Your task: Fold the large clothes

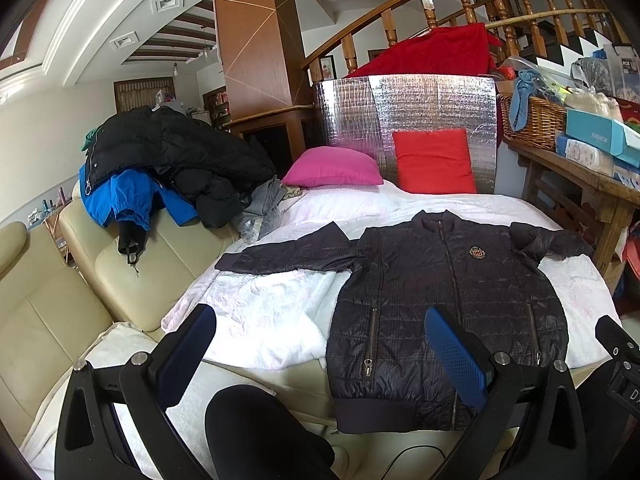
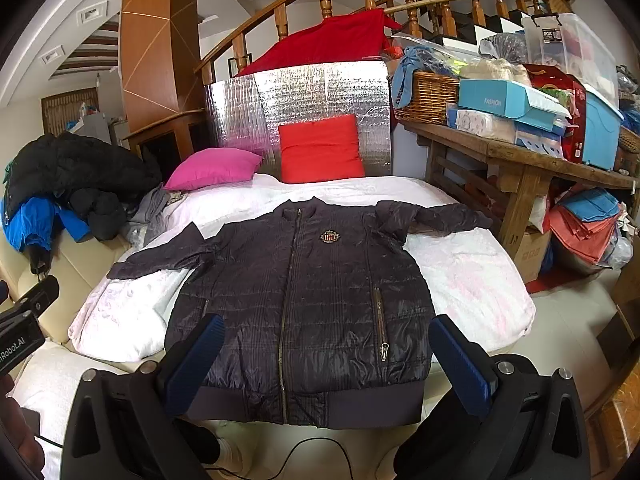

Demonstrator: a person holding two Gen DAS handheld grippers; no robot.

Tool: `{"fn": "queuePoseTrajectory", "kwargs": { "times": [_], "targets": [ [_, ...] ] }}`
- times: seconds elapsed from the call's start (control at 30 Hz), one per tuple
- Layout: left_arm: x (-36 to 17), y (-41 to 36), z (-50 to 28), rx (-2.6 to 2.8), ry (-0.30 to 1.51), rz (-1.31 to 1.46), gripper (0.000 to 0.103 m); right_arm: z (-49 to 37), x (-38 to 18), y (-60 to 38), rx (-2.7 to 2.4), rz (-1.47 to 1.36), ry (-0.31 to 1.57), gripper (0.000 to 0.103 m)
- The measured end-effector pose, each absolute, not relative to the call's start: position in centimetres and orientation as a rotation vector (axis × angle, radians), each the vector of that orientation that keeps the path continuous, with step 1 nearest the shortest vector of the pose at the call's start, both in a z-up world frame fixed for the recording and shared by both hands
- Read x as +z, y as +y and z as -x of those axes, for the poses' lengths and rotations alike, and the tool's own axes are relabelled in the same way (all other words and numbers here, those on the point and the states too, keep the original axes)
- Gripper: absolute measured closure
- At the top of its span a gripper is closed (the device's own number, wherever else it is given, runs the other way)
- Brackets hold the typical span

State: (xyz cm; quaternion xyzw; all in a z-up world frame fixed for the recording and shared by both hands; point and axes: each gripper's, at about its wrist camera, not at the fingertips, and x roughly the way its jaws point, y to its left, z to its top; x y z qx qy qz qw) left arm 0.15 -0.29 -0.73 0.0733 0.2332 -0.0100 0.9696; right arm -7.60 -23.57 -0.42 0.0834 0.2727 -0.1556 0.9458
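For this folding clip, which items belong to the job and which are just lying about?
Job: dark quilted jacket, left gripper, right gripper, both open.
Lying about: pink cushion, red cushion, coat pile, wicker basket.

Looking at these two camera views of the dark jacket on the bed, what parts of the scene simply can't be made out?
- Dark quilted zip-up jacket: its back lies face-down on the white bedspread, both views.
- Small crest badge: too small to read.
- Hem corners: the right gripper fingers cover them, right wrist view.
- Pile of black and blue coats: the garments overlap, so they can't be counted.
- Wicker basket: its contents are buried under cloth.
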Motion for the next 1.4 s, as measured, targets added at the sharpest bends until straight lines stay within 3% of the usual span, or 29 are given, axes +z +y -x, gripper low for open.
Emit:
{"fn": "queuePoseTrajectory", "kwargs": {
  "times": [0.6,0.8,1.07,1.4],
  "targets": [
    [-1.2,-0.3,-0.9,-0.028,0.495,-0.147,0.0,7.2,-0.7,-23.7,-0.312,-0.174,0.574,0.0],
    [-3.5,-1.9,-6.0,-0.143,0.648,-0.148,0.0,5.9,-1.2,-26.0,-0.332,-0.193,0.572,0.0],
    [-10.1,-7.4,-21.2,-0.196,0.905,-0.05,0.0,0.9,-2.5,-40.7,-0.379,-0.456,0.504,0.0],
    [-16.5,-13.6,-35.5,-0.104,0.973,0.122,0.0,-9.4,-11.2,-62.1,-0.408,-0.921,0.478,0.0]
  ]
}}
